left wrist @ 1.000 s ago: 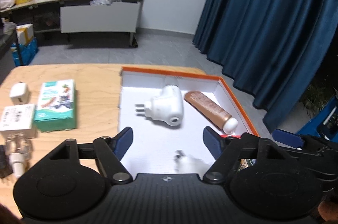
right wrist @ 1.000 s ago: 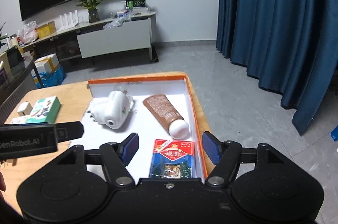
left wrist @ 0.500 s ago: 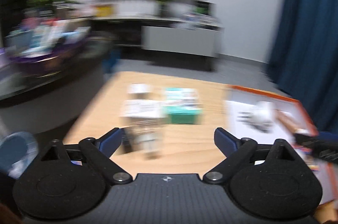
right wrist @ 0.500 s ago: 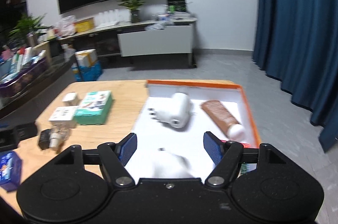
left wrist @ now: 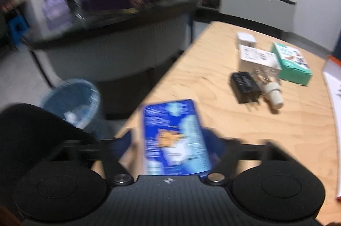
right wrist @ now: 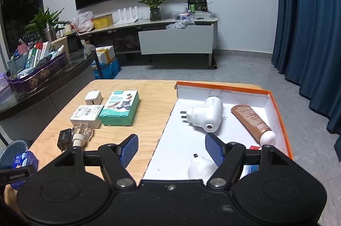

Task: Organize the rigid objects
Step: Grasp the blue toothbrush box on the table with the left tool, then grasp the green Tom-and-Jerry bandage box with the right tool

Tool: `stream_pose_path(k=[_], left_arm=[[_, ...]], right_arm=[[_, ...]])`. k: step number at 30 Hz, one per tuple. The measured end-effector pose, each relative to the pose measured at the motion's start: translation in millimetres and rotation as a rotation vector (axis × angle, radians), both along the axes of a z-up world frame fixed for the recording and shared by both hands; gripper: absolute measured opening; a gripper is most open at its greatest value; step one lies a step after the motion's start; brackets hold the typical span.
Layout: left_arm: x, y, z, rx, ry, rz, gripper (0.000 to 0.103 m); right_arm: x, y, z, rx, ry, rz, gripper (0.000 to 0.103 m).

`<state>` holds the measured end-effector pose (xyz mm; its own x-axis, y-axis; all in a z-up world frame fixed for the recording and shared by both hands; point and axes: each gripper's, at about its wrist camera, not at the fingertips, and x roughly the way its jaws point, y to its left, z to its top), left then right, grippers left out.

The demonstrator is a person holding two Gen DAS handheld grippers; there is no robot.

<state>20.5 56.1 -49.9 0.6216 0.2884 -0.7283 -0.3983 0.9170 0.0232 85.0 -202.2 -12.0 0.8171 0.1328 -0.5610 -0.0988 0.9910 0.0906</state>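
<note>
My left gripper has its blue pads on either side of a blue packet at the table's near left corner; motion blur hides whether they touch it. The packet also shows in the right wrist view. My right gripper is open and empty over the left edge of the orange-rimmed white box. In the box lie a white plug device, a brown tube, a small white plug and a red packet.
On the wooden table lie a green box, a white box, a white cube charger, a black adapter and a clear bottle. A blue bin stands off the left edge.
The left gripper swung left from the box to the table's near corner and now frames the blue packet. The right view shifted left, and a small white plug lies in the box.
</note>
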Motion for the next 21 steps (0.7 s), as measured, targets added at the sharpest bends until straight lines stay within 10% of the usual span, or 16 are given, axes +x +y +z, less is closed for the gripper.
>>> stream_pose_path(k=[21], left_arm=[[56, -1, 34, -0.077, -0.227, -0.235, 0.063]], right_arm=[[170, 133, -38, 0.015, 0.2, 0.116, 0.084]])
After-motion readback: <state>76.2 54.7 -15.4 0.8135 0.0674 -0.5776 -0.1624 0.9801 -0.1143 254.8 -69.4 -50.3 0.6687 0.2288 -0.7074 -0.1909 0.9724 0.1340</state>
